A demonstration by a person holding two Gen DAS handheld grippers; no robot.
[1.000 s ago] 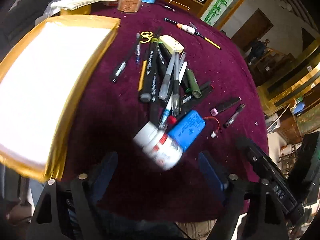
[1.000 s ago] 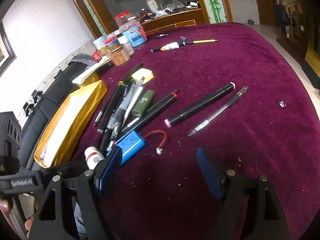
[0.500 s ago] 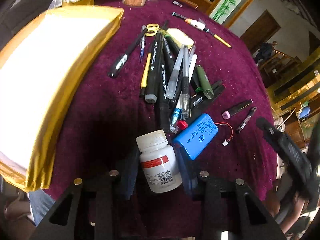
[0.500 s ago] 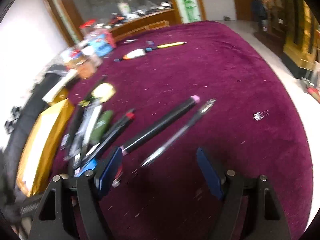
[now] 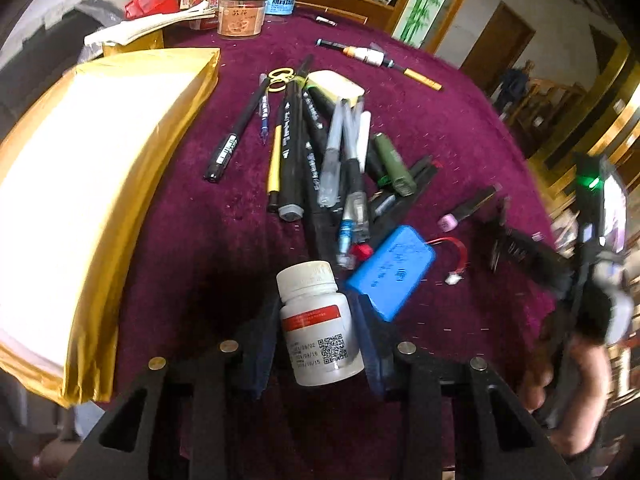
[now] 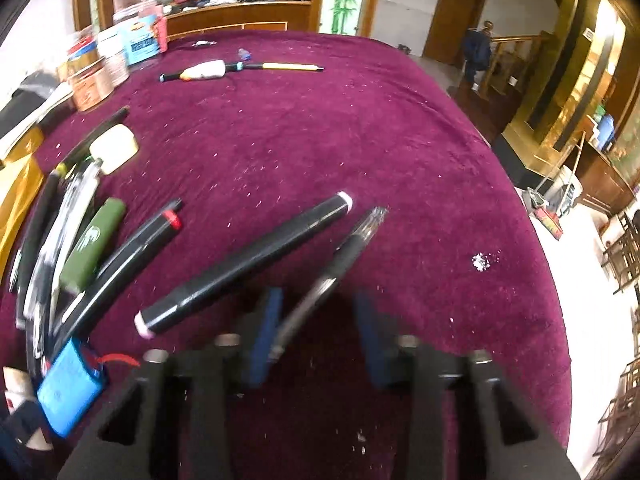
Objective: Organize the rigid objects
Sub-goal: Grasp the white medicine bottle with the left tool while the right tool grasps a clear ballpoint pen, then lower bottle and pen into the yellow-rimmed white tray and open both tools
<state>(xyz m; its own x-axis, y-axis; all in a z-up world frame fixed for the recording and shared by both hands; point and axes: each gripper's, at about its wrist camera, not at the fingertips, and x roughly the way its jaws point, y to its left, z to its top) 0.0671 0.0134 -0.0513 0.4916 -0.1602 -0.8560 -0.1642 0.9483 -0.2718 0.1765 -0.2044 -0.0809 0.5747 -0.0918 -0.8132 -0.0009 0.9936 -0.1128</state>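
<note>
A white pill bottle [image 5: 320, 326] with a ribbed cap, red label band and QR code sits clamped in the left gripper [image 5: 316, 344], beside a blue battery pack [image 5: 390, 272] on the maroon cloth [image 6: 360, 140]. The right gripper [image 6: 316, 332], wide apart a moment ago, has narrowed around a slim clear-tipped pen [image 6: 340, 264], not yet clenched.

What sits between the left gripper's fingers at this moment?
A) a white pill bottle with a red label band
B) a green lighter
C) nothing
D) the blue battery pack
A: in the left wrist view the white pill bottle sits clamped between the left gripper fingers.
</note>
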